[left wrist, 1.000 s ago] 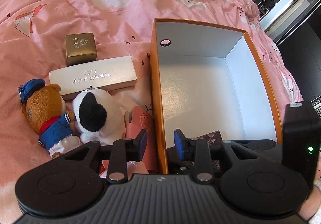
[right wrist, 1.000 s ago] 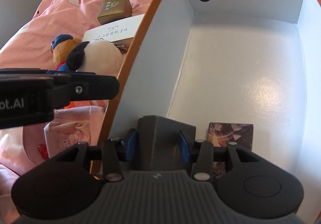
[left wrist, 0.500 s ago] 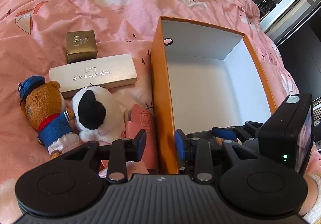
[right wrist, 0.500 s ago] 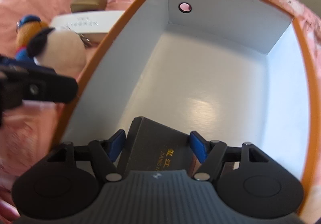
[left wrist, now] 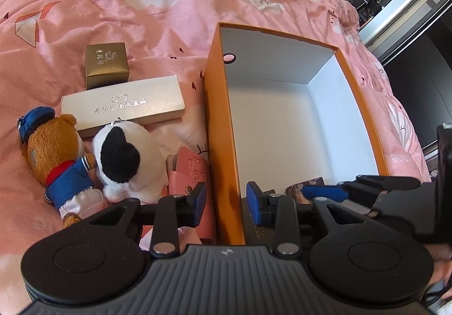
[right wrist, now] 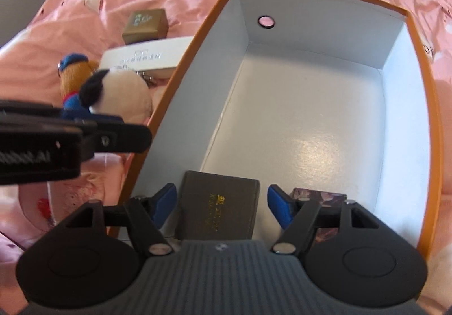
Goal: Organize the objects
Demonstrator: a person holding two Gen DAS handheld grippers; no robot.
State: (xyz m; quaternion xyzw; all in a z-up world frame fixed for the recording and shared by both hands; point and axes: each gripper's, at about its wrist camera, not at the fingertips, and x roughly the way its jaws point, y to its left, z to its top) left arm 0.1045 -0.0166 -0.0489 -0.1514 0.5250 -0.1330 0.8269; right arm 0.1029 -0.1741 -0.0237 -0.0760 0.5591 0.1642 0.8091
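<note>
An orange box (left wrist: 217, 117) with a white inside lies open on the pink bed. My left gripper (left wrist: 226, 198) straddles its near left wall, one finger outside and one inside, with small gaps to the pads. At the near end of the box (right wrist: 423, 89) lies a dark grey box with gold lettering (right wrist: 219, 210). A purple patterned box (right wrist: 322, 196) lies to its right. My right gripper (right wrist: 221, 199) hangs just above the grey box. Its jaws are closing a little, the box lies between them, and neither pad touches it.
Left of the orange box lie a gold cube box (left wrist: 106, 65), a long cream box (left wrist: 123, 104), a brown bear plush (left wrist: 53, 151), a black-and-white plush (left wrist: 124, 157) and a pink pouch (left wrist: 192, 174). The far half of the box floor is bare. A dark doorway lies beyond the bed at right.
My right gripper has let go of the dark grey box and risen, so more of the orange box shows. The left gripper stays at the wall.
</note>
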